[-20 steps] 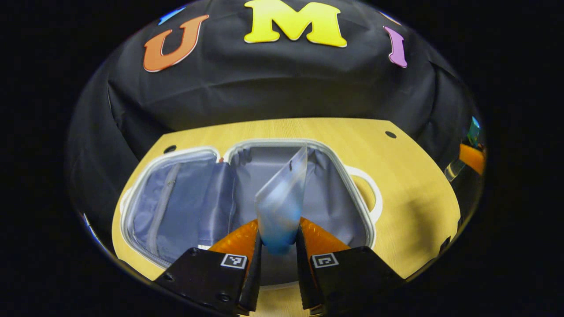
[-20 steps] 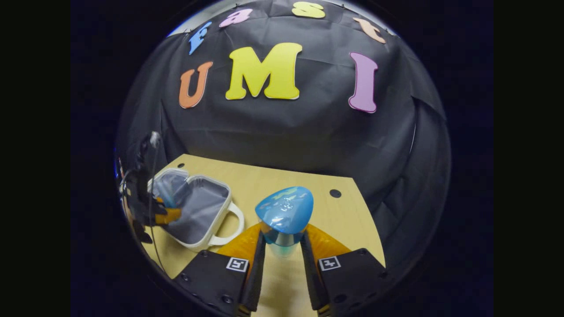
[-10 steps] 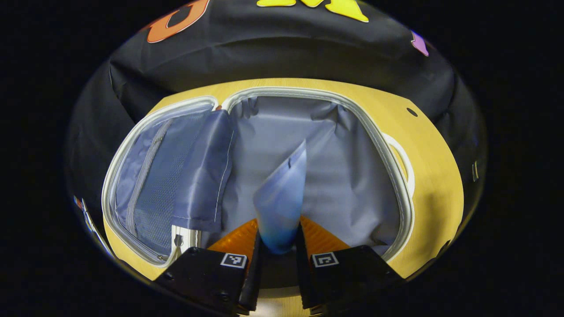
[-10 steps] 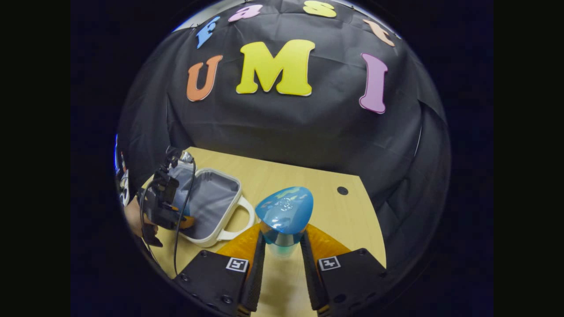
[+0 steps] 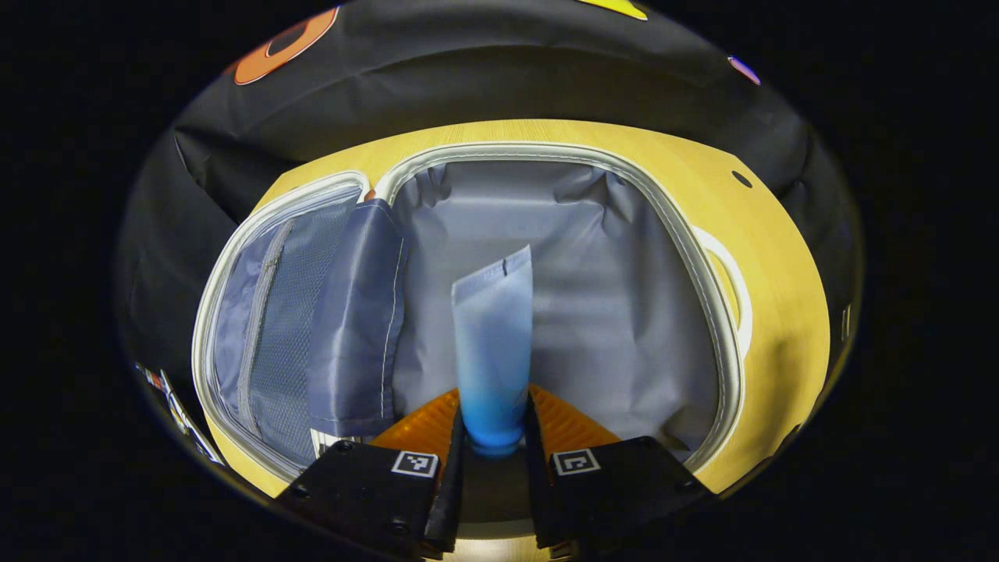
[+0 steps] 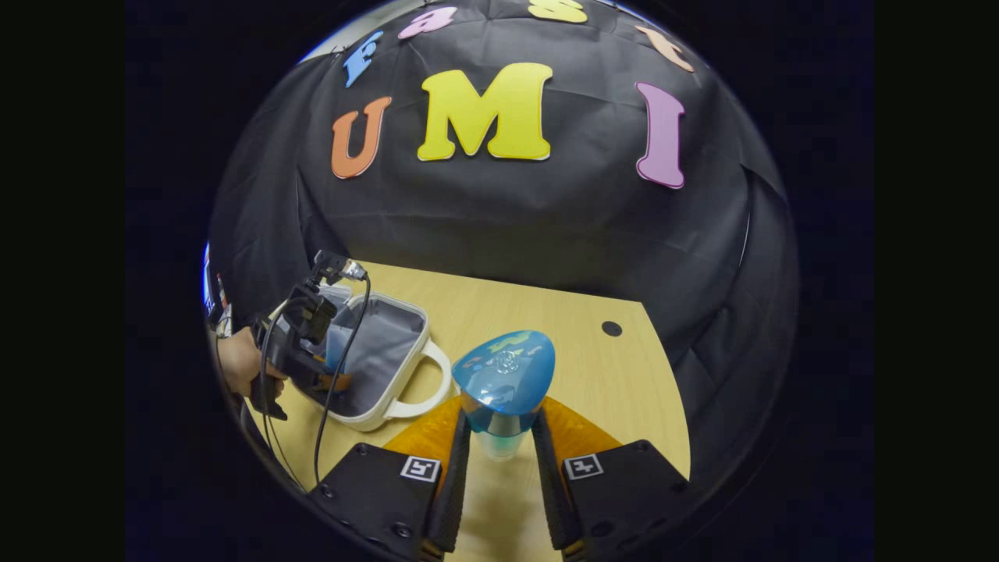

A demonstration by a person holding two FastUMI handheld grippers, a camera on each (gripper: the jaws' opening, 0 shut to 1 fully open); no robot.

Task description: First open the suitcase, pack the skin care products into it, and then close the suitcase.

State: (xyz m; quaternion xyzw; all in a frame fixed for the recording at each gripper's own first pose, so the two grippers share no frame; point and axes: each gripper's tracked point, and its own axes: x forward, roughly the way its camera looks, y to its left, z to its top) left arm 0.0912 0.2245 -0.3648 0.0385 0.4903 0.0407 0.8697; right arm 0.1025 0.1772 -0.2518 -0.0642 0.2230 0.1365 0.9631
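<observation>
The suitcase (image 5: 718,328) lies open on the table, white-rimmed with grey lining. In the left gripper view my left gripper (image 5: 493,437) is shut on a pale blue tube (image 5: 493,343), held over the right half of the case, crimped end pointing away. In the right gripper view my right gripper (image 6: 499,445) is shut on a clear bottle with a blue cap (image 6: 505,381), above the bare table to the right of the suitcase (image 6: 390,406). The left gripper (image 6: 300,343) and the hand holding it show at the case's left side.
The suitcase lid (image 5: 273,312) lies flat on the left, with a mesh zip pocket and a loose grey flap (image 5: 359,312). A white handle (image 5: 737,281) sticks out on the right. The wooden table (image 6: 585,367) has round holes (image 6: 611,329) near its back corners.
My left gripper has moved forward and down over the open suitcase, and the tube has turned flatter toward the camera. The right gripper has shifted only slightly with its bottle.
</observation>
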